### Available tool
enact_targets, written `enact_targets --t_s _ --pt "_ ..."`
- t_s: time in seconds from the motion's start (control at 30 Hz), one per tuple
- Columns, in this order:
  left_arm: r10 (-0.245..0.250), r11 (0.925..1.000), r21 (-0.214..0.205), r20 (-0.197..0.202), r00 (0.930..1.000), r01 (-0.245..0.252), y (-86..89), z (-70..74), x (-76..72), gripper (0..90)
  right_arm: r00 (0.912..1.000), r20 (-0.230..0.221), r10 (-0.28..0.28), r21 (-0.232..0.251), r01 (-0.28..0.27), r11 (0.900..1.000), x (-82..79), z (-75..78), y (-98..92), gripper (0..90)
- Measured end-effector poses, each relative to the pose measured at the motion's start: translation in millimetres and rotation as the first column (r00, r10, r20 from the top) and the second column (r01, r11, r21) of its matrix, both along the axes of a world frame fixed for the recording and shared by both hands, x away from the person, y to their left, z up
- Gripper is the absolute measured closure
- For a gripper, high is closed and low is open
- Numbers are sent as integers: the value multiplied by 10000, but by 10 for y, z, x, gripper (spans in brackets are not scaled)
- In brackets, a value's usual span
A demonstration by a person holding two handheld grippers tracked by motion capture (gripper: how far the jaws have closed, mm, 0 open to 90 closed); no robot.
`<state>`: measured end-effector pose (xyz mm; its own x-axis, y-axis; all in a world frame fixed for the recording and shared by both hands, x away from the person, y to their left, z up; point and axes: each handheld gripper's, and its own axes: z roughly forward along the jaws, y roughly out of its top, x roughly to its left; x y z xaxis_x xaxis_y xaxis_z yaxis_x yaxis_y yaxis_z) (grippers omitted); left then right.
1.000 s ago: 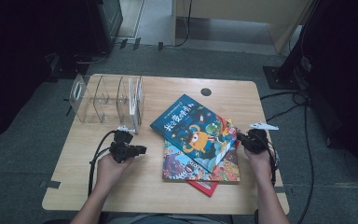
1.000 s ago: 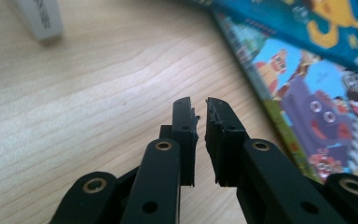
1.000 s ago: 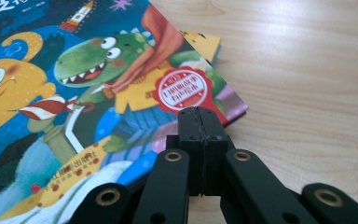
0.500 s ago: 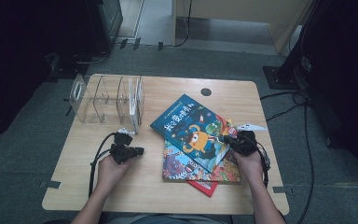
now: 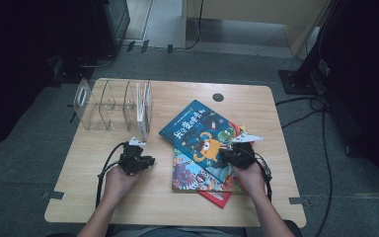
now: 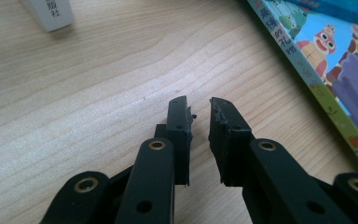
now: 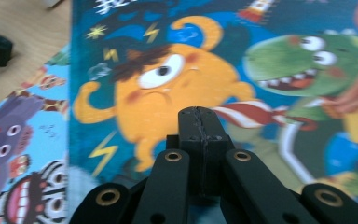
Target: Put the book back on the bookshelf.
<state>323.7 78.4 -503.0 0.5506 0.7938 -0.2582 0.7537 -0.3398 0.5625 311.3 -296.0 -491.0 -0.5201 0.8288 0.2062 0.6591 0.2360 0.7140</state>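
Right gripper (image 7: 200, 114), fingers pressed together, rests over the top book (image 5: 202, 133). Left gripper (image 6: 199, 105), fingers just parting, empty above bench (image 6: 74, 93). Advise sliding the book off the stack toward the rack (image 5: 111, 106).

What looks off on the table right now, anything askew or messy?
The books are the odd part: the blue monster book lies turned at an angle on a second picture book, with a red book poking out underneath, all fanned rather than squared. The clear rack holds one upright white book. No spill or damage that I can see.
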Motion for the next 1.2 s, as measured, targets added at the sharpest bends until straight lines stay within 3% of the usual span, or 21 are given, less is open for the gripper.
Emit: enact_targets --t_s 0.23,0.33,0.43,0.63,0.83,0.9,1.2 --pt "49 9996 280 66 10000 -51 -2 3 6 887 9980 29 633 -1 -633 9980 -74 -3 205 900" --pt "140 9996 231 -100 9999 -138 16 11 24 900 9962 69 864 -6 -864 9963 -110 -6 275 900" --pt "120 9999 -56 -42 9999 -120 39 74 33 900 9938 64 1111 3 -1111 9938 -147 -5 349 900" --pt "66 9998 -203 257 9996 -61 54 185 52 894 9866 63 1632 -1 -1632 9866 -245 -16 519 900" --pt "69 9995 -312 354 9993 -58 71 245 88 883 9800 119 1986 170 -1988 9799 -323 -24 608 900" --pt "83 9994 -335 381 9992 -70 67 261 98 882 9787 166 2046 0 -2046 9788 -346 -22 628 900" --pt "142 9990 -437 305 9994 -128 34 292 160 876 9810 -149 1934 -122 -1936 9810 -350 -72 557 900"
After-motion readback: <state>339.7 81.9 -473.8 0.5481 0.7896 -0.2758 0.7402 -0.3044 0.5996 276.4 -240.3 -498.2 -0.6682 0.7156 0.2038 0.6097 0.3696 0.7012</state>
